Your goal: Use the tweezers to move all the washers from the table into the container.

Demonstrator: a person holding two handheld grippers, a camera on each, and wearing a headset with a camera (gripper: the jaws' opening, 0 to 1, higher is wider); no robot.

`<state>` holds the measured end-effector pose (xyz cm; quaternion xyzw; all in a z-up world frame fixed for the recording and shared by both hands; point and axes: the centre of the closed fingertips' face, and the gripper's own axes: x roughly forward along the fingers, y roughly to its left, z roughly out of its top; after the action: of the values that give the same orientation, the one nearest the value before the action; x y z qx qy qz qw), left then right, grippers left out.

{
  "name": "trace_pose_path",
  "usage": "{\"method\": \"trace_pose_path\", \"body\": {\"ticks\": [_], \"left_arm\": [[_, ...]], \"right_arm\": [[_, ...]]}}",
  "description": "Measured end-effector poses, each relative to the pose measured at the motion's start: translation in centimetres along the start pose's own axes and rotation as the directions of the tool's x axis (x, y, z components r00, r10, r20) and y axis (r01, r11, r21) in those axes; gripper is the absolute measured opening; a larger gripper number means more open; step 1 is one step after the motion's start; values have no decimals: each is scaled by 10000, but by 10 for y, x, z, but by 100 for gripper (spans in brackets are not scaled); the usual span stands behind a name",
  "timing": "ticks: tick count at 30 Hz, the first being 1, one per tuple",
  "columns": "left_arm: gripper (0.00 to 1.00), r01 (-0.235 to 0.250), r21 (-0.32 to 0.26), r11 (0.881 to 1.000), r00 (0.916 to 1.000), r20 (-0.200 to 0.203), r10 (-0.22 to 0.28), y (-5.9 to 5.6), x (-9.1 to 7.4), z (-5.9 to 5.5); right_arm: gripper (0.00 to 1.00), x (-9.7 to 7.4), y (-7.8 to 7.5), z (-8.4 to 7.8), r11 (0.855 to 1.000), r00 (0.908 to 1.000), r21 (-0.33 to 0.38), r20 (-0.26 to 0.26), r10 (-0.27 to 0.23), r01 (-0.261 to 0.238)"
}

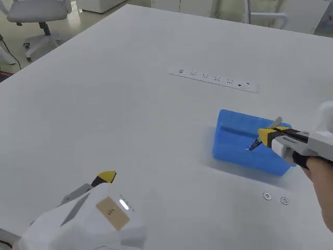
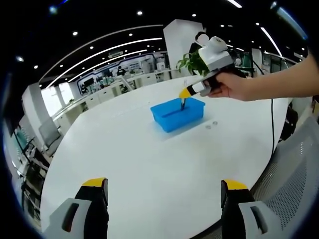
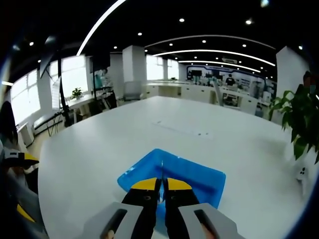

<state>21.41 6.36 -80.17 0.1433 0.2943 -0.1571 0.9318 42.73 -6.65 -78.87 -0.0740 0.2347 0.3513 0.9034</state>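
A blue container (image 1: 237,133) stands on the white table at the right, also seen as the blue container (image 2: 169,117) and blue container (image 3: 199,177). My right gripper (image 1: 269,136) hovers over it, shut on the tweezers (image 1: 254,145), whose tips point down into the container. The thin tweezers (image 3: 161,172) stick out between the closed jaws of the right gripper (image 3: 160,185). Whether they hold a washer is too small to tell. Two washers (image 1: 267,196) (image 1: 284,200) lie on the table in front of the container. My left gripper (image 2: 164,186) stands open with nothing between its fingers, low at the near left (image 1: 106,177).
A flush socket strip (image 1: 213,79) is set into the table behind the container. An office chair (image 1: 39,13) stands off the far left corner. A potted plant (image 3: 299,117) is at the right table edge.
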Motion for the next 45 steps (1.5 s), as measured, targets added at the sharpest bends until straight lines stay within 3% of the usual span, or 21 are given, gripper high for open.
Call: {"method": "trace_pose_path", "body": {"ticks": [13,14,21,25,29,36,41,45], "left_arm": [[95,-257,-209,9995,9996,80,259,7,-2,1],[95,-249,-272,9993,9997,54,251,7,-2,1],[95,-168,-181,9997,9999,3,168,4,-1,0],[95,-129,-171,9998,9999,-47,128,3,-1,-1],[95,-155,-158,9998,9999,-49,154,4,-1,-2],[95,-166,-161,9997,9999,-33,165,4,-1,-1],[95,-129,-124,9998,9999,-69,128,3,-1,-2],[95,-95,-70,9999,9999,-89,95,2,-1,-2]], "right_arm": [[1,13,3,-15,9997,9994,-244,-347,-11,3],[1,12,3,-14,9996,9998,-275,-185,-25,20],[2,11,0,-14,10000,9995,44,-310,-41,42],[2,10,-2,-11,9999,9995,-150,-305,-71,66],[2,-1,-3,0,9998,10000,-180,-11,-87,87],[2,-37,1,14,9997,9985,-245,546,10,3],[2,-59,4,11,9999,9977,-102,676,9,-2],[2,-66,6,0,10000,9987,-15,517,18,-18]]}}
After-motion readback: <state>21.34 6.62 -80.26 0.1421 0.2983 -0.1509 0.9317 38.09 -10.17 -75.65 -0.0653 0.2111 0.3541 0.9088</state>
